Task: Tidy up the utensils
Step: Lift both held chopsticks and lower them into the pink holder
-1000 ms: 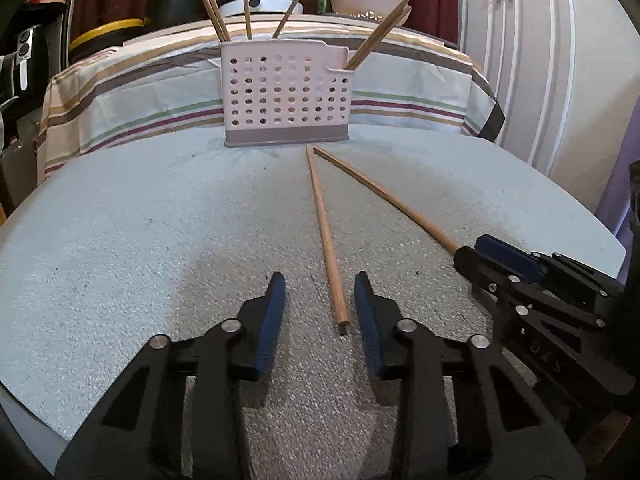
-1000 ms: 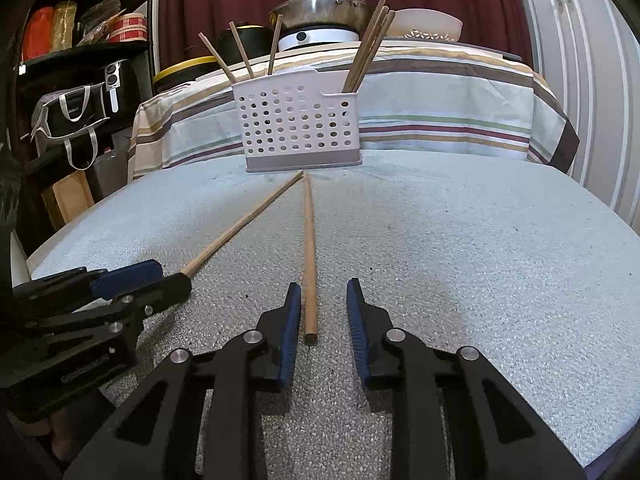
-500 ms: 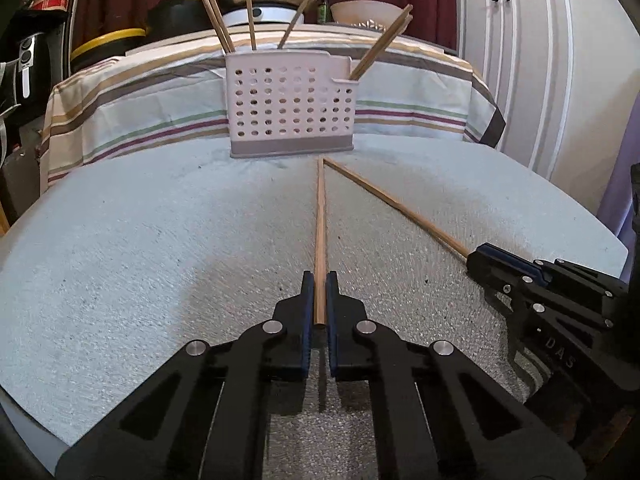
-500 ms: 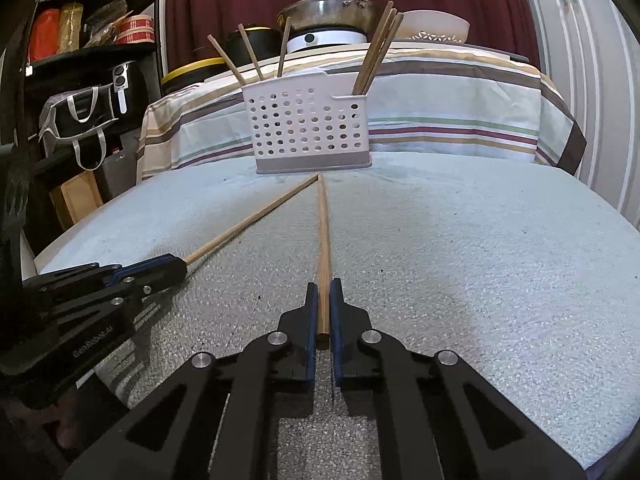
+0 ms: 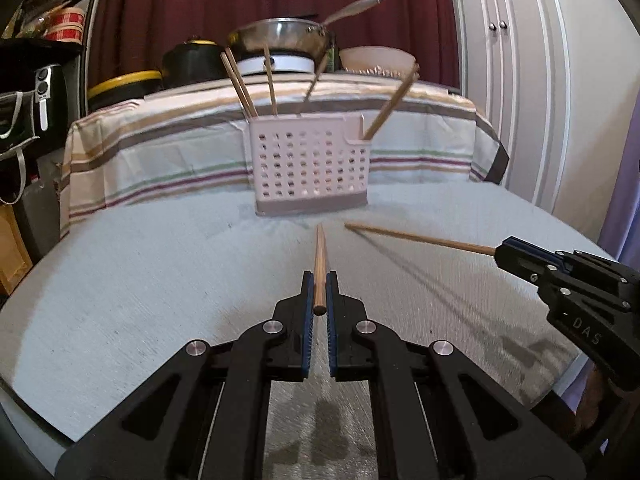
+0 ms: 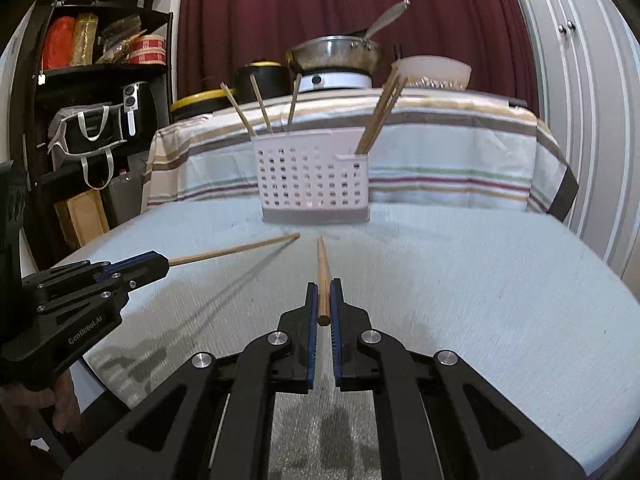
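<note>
Chopsticks: left gripper (image 5: 319,294) fingers clamp one chopstick (image 5: 319,258) by its butt, right gripper (image 6: 324,300) fingers clamp the other chopstick (image 6: 322,270); both lifted off the surface (image 5: 140,280), tips aimed at the holder (image 5: 310,168), likely for insertion.

this was a lived-in home, a kitchen or dining corner pressed into storage. a steel frying pan (image 6: 334,54) sat on a white electric cooker (image 6: 335,80), beside a pale bowl (image 6: 431,70) and a black pot with a yellow-rimmed lid (image 6: 262,76), all on a surface draped in a striped cloth (image 6: 440,152). a white perforated utensil caddy (image 6: 314,178) holding wooden chopsticks (image 6: 382,114) stood on the round table (image 6: 480,280). to one side a black shelf unit (image 6: 108,76) was crowded with packages, a red-striped tin (image 6: 149,50), an air fryer (image 6: 130,106) and a handled bag (image 6: 84,130). dark red curtains (image 6: 320,0) and white panelled cupboard doors (image 6: 580,80) closed the room behind.
</note>
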Motion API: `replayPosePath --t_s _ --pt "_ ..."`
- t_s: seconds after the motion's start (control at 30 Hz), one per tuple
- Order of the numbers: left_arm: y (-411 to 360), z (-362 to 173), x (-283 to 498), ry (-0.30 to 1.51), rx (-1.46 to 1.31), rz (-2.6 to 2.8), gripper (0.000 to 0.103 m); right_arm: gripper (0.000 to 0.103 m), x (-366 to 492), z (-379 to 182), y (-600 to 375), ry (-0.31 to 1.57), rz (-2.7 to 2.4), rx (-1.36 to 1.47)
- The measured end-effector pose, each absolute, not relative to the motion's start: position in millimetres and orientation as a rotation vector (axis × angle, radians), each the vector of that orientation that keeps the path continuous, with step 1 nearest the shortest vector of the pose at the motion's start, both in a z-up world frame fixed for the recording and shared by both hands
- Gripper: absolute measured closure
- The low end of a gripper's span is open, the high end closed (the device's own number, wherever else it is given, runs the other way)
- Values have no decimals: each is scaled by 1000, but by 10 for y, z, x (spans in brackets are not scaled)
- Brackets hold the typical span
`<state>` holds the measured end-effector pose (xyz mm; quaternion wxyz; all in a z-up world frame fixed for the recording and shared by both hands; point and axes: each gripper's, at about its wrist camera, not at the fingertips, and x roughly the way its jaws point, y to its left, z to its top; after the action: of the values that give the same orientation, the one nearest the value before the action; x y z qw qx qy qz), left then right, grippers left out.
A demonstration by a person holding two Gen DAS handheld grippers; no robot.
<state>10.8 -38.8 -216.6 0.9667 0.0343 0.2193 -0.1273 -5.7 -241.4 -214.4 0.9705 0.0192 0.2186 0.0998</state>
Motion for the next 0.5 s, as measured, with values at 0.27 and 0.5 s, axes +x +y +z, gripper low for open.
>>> replayPosePath --t_s 0.27,0.5 --pt "-216 -1808 84 392 36 -231 97 96 -72 -1786 -2456 381 208 49" --pt "-26 -1500 166 392 -8 -221 97 96 -24 -1485 -2485 344 220 59"
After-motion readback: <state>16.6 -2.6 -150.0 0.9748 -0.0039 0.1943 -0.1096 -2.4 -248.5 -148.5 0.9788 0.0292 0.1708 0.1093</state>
